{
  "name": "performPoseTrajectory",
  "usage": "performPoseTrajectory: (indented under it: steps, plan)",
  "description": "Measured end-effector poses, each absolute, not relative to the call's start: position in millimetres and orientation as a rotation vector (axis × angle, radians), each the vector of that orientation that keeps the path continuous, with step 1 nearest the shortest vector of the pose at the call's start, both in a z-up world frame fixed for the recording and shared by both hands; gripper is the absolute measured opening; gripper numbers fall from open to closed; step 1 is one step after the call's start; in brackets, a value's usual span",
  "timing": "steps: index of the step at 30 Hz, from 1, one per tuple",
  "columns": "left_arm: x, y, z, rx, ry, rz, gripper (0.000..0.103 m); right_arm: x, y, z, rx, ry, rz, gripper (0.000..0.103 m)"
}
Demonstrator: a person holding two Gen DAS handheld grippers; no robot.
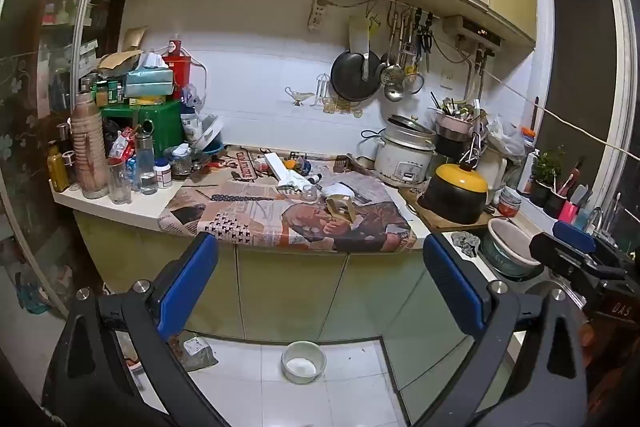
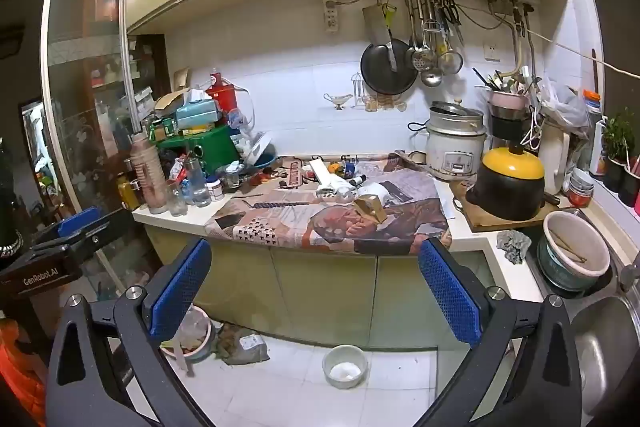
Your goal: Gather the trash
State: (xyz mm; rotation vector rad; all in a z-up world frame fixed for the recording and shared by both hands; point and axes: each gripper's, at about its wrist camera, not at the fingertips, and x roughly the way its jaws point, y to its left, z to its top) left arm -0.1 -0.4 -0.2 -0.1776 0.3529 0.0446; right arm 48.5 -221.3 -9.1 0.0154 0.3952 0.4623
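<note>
Grippers: left gripper [image 1: 320, 283] and right gripper [image 2: 316, 285], both w/ blue pads spread to full width, nothing between them; each hangs in front of the counter, well short of it, tilted slightly down.
Cross-view: right gripper also seen at right edge of left wrist view [image 1: 576, 251]; left gripper at left edge of right wrist view [image 2: 68, 231].
Counter: newspaper sheet [image 1: 280, 211] covers the middle of the worktop [image 1: 120, 205], draped over its front edge.
Trash: small litter on the newspaper toward the wall, incl. white carton [image 1: 276, 163], crumpled white paper [image 1: 294, 181], small bottle [image 1: 314, 179]; individual bits too small to tell.
Gold object: gold-coloured cardboard piece [image 1: 340, 209] stands on the newspaper nr front edge, right of centre.
Left clutter: bottles, jars, glass tumbler [image 1: 119, 183], green box [image 1: 144, 119] stacked w/ tissue pack.
Right side: white rice cooker [image 1: 404, 155] by the wall; black pot w/ yellow lid [image 1: 456, 193] on a wooden board; bowl [image 1: 510, 239] at the sink.
Wall: black wok [image 1: 354, 75], ladles, strainers on a rail.
Floor: white bowl [image 1: 303, 361] on tiles below the cabinets; plastic-wrapped bundle [image 2: 244, 345] near it.
</note>
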Motion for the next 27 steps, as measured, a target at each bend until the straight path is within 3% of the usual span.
performPoseTrajectory:
  steps: [27]
  plan:
    - [-5.4,-2.7,-0.2,-0.173,0.373,0.046,0.103,36.8,-223.0,-11.4,0.036,0.399,0.468,0.103]
